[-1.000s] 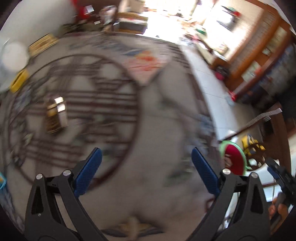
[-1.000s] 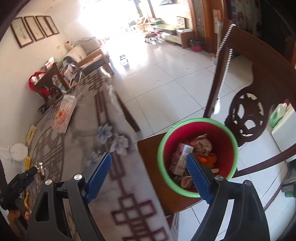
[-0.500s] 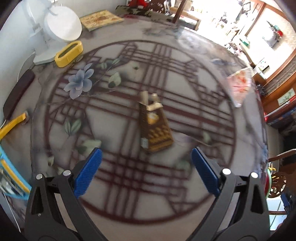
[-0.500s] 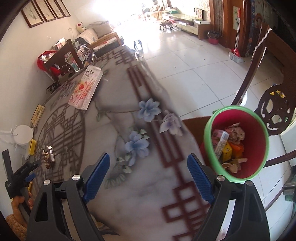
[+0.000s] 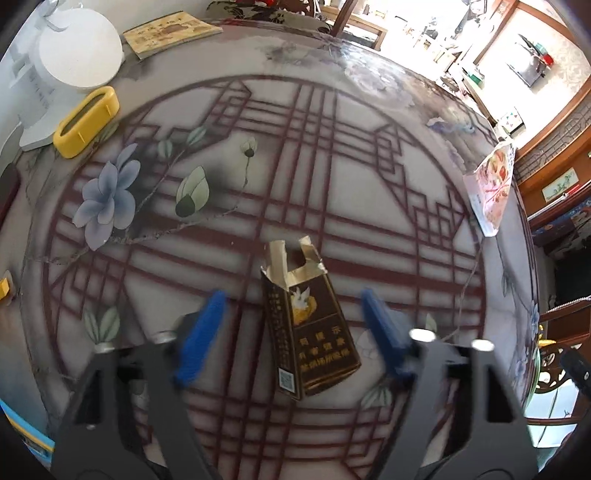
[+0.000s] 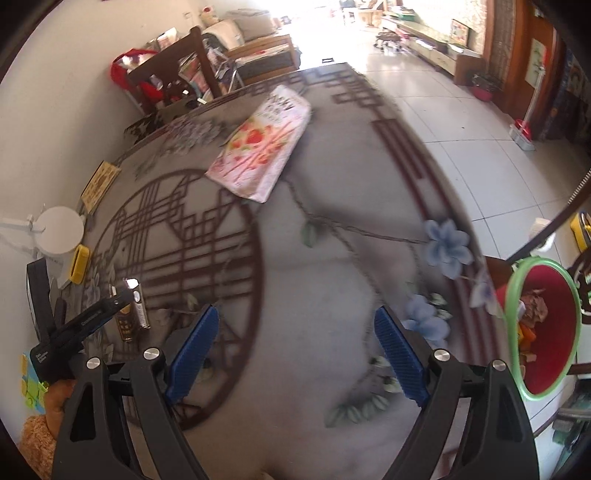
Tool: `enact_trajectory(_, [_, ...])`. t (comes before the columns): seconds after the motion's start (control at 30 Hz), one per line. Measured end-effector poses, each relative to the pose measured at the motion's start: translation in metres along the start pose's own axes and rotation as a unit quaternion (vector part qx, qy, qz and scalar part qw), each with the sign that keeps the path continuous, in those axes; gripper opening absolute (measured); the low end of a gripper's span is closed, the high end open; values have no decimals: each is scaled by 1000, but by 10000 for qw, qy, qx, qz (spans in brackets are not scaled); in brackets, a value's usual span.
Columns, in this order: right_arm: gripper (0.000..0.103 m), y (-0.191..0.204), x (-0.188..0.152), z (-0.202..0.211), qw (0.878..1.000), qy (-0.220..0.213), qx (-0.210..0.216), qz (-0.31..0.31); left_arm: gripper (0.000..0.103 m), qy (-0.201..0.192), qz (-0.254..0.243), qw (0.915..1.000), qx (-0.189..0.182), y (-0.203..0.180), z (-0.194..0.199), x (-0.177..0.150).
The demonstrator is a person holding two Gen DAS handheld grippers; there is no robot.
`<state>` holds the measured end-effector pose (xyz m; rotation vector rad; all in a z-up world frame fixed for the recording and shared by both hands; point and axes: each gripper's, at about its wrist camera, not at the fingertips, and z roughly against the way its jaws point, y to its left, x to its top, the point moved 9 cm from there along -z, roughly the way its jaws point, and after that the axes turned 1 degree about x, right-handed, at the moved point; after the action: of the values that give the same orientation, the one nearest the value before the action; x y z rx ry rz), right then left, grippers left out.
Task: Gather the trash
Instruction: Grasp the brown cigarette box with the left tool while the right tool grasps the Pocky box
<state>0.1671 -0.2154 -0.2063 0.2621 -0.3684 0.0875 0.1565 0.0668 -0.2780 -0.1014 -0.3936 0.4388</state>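
A torn brown cigarette pack (image 5: 308, 325) lies on the patterned table (image 5: 388, 184), between the blue fingers of my open left gripper (image 5: 291, 332), which straddles it without touching. The pack also shows in the right wrist view (image 6: 131, 314) with the left gripper over it. A pink snack wrapper (image 6: 262, 144) lies further along the table, also at the table's right edge in the left wrist view (image 5: 493, 188). My right gripper (image 6: 295, 354) is open and empty above the table. A red bin with a green rim (image 6: 543, 328) holds trash at the right.
A white round device (image 5: 77, 55), a yellow case (image 5: 86, 120) and a booklet (image 5: 170, 33) sit at the table's far left. A dark wooden chair (image 6: 173, 70) stands at the far end. Tiled floor (image 6: 461, 122) lies beyond the table edge.
My left gripper has swung to the cigarette pack and come down close, its fingers now either side of it. My right gripper has turned away from the bin toward the table.
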Motion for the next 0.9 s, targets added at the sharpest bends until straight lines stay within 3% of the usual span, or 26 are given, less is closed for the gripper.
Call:
enact_trajectory(0.07, [84, 11, 1, -8, 9999, 100, 13, 95, 41, 18, 69, 9996, -275, -1, 0, -1])
enact_trajectory(0.1, [84, 14, 2, -10, 9998, 115, 3, 131, 36, 5, 49, 9996, -275, -1, 1, 0])
enact_trajectory(0.17, [84, 21, 5, -16, 9996, 151, -34, 218, 14, -113, -104, 9996, -239, -1, 9, 2])
enact_trajectory(0.2, [84, 23, 7, -19, 9996, 178, -36, 239, 9, -116, -147, 9995, -265, -2, 11, 2])
enact_trajectory(0.37, [84, 35, 22, -41, 9987, 374, 23, 338, 9, -84, -87, 9993, -361, 4, 14, 1])
enact_trajectory(0.5, [84, 43, 56, -60, 9993, 275, 189, 155, 9, -20, -37, 9988, -482, 7, 17, 0])
enact_trajectory(0.57, [91, 43, 78, -73, 9996, 221, 188, -23, 14, -52, -33, 9987, -502, 7, 20, 0])
enact_trajectory(0.63, [92, 40, 101, -90, 9993, 243, 109, -270, 37, -57, 2, 9985, -544, 8, 21, -1])
enact_trajectory(0.7, [92, 38, 123, -104, 9983, 192, 143, -528, 48, -60, 130, 9980, -616, 9, 22, -2])
enact_trajectory(0.9, [95, 26, 171, -128, 9956, -34, -166, -917, 62, 41, 235, 9977, -641, 8, 14, -9])
